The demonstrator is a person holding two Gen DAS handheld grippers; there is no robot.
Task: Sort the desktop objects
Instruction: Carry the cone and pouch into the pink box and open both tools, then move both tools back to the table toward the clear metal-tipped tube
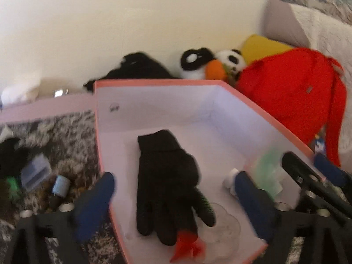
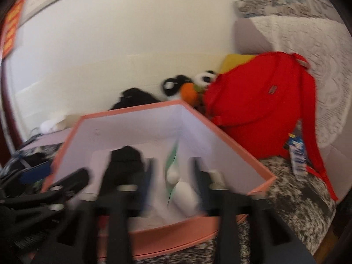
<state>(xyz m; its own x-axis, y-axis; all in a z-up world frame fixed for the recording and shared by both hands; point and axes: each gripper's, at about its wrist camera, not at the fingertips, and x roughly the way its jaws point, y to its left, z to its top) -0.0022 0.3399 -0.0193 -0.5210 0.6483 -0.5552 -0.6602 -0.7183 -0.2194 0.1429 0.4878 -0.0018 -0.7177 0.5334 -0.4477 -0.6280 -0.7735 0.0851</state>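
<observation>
A pink box (image 1: 253, 101) with a white inside stands open on the patterned cloth. A black glove (image 1: 167, 180) lies flat in it, with a red scrap (image 1: 187, 248) and a clear plastic piece (image 1: 224, 226) near its fingers. My left gripper (image 1: 173, 195) is open over the box, its blue fingers (image 1: 94, 204) either side of the glove. My right gripper (image 2: 171, 176) is open above the box (image 2: 242, 154), with a white and green tube (image 2: 182, 193) between its fingers; the motion blur hides whether they touch it. The tube (image 1: 266, 171) and the right gripper (image 1: 308, 173) also show in the left wrist view.
A red backpack (image 1: 292, 96) leans at the right behind the box. Plush toys (image 1: 211, 63), a yellow cushion (image 1: 261, 46) and a black bundle (image 1: 136, 68) line the wall. Small containers (image 1: 35, 171) and a blue-capped bottle (image 1: 60, 186) lie on the cloth left of the box.
</observation>
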